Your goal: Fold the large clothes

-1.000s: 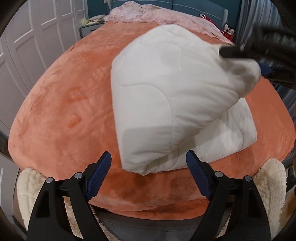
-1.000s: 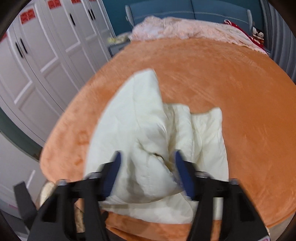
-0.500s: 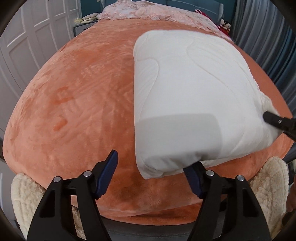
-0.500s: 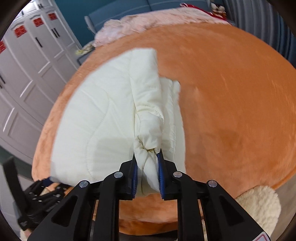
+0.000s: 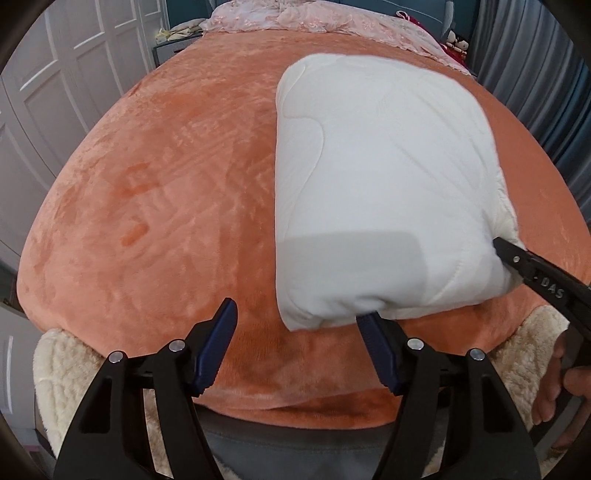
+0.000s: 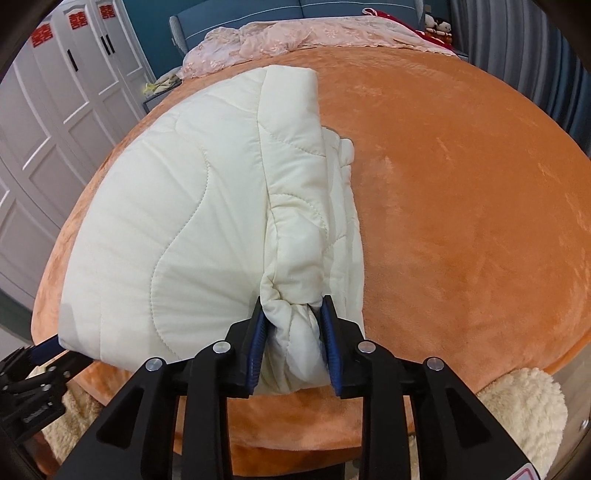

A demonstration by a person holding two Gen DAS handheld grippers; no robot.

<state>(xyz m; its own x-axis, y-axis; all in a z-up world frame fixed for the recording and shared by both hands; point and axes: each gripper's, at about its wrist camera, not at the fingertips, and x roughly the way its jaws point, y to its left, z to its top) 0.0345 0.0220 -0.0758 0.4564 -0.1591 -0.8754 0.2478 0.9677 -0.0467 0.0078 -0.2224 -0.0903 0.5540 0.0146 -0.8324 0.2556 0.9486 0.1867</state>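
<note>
A cream quilted padded garment [image 5: 384,192] lies folded into a thick rectangle on the orange plush bed cover [image 5: 166,206]. It also shows in the right wrist view [image 6: 192,229]. My right gripper [image 6: 293,325] is shut on a bunched corner of the garment at its near right edge; it also shows in the left wrist view [image 5: 496,243]. My left gripper [image 5: 297,317] is open and empty at the bed's near edge, its right finger just under the garment's near left corner. It shows in the right wrist view at lower left [image 6: 40,354].
A pink lace cloth [image 6: 314,33] lies across the far end of the bed by a blue headboard [image 6: 354,11]. White wardrobe doors [image 6: 55,110] stand on the left, grey curtains [image 5: 535,74] on the right. Cream fleece [image 6: 517,406] hangs below the bed's near edge.
The right gripper has closed on the garment's corner and brought the raised top layer down flat over the lower one. The left gripper has stayed open.
</note>
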